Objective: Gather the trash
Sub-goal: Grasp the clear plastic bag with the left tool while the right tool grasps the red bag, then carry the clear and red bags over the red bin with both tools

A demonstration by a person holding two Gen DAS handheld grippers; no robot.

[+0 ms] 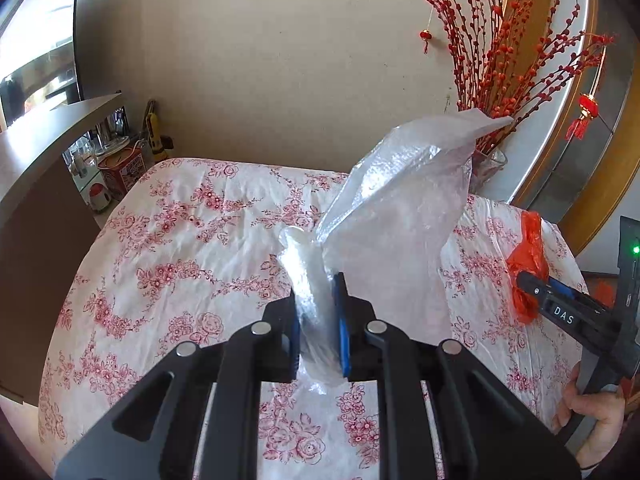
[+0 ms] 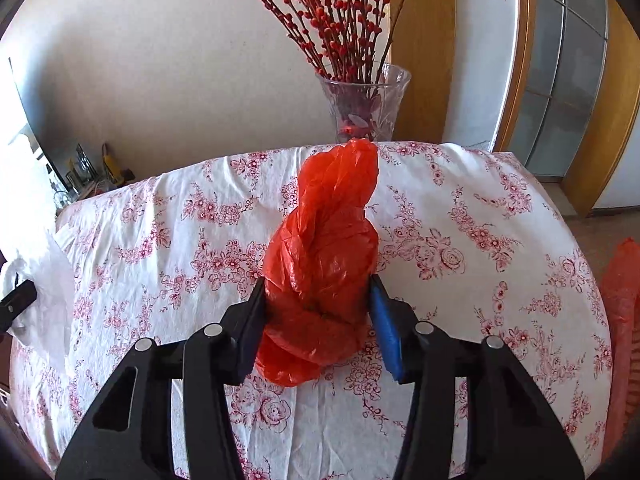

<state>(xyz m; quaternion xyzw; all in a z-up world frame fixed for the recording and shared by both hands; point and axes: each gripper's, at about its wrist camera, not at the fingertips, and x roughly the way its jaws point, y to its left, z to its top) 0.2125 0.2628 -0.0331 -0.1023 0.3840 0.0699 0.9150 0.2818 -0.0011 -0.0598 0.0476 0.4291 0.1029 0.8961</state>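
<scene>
On the left, our left gripper (image 1: 320, 320) is squeezed tight on the clear plastic bag (image 1: 400, 208) and holds it up over the table (image 1: 180, 240) with the flowery cloth. That piece of trash is picked up. On the right, our right gripper (image 2: 316, 320) has its two fingers touching both sides of the red plastic bag (image 2: 328, 240), which lies on the table near the glass vase (image 2: 366, 104). We think both bags must yet go to a bin.

tablecloth (image 2: 460, 208): white, pink roses
vase (image 2: 366, 104): clear glass, red berry branches (image 2: 332, 12)
red tin (image 1: 120, 172): beside table
</scene>
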